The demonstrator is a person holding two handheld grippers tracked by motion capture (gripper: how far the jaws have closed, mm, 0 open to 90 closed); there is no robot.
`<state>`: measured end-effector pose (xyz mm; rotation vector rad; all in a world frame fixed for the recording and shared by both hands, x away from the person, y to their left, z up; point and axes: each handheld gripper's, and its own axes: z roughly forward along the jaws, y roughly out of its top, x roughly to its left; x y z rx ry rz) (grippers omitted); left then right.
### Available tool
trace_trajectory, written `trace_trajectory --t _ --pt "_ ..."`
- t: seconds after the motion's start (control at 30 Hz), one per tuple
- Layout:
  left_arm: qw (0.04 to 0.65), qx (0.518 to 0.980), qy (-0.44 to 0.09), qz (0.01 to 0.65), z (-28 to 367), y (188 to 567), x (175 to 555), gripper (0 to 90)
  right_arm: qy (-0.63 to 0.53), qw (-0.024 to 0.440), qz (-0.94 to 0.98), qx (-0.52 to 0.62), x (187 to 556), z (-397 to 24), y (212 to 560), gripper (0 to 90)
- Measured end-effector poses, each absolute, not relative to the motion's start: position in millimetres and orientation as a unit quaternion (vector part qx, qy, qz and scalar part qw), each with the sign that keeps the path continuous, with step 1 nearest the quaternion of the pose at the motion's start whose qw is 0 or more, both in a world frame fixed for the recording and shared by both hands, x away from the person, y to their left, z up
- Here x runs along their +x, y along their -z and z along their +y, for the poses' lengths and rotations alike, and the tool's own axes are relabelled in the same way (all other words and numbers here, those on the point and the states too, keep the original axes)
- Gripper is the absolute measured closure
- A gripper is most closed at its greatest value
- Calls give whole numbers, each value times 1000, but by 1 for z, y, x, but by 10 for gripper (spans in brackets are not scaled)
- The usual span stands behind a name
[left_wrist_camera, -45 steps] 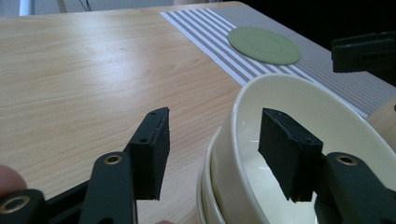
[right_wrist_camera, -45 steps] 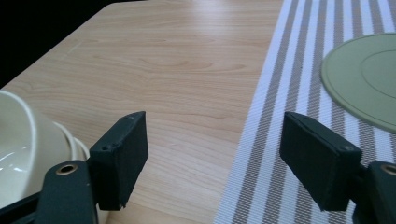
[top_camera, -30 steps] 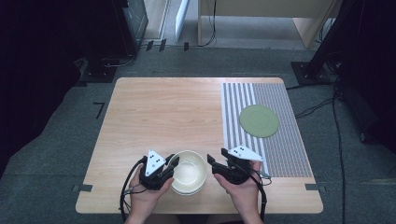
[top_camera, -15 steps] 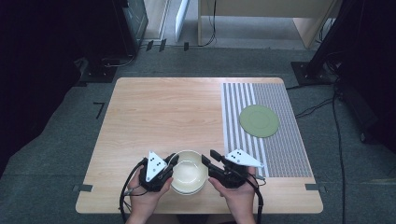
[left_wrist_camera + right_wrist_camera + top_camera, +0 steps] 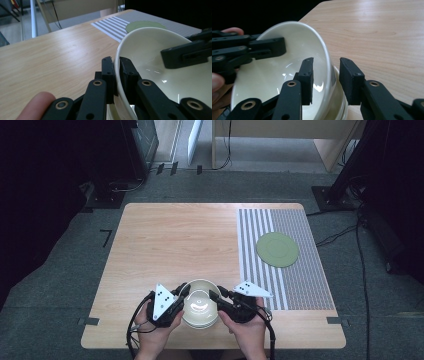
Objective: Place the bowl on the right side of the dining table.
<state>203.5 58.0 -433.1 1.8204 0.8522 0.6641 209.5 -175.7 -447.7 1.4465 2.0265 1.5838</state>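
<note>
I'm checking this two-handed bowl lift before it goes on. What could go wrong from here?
1. The right gripper straddles the top bowl's rim, but a gap shows at its outer jaw. A lift now could tip the bowl toward that side.
2. The left gripper pinches only the thin rim, so the glossy bowl may slip.
3. The bowl sits tilted in a lower bowl, which might drag along or clatter.
</note>
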Motion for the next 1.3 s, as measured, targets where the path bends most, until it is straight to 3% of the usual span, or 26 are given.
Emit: trace_trajectory --t 0.53,0.93,1.17,1.3 --pt "490 735 -351 310 48 425 184 826 -515 96 670 527 209 -166 449 833" --pt "535 714 -320 320 53 423 183 793 -520 110 678 508 209 -170 442 836" --pt "565 708 -271 324 63 419 189 560 -529 125 673 501 208 -178 435 836" --pt "570 694 -282 339 64 417 188 415 -528 135 673 500 208 -180 433 836"
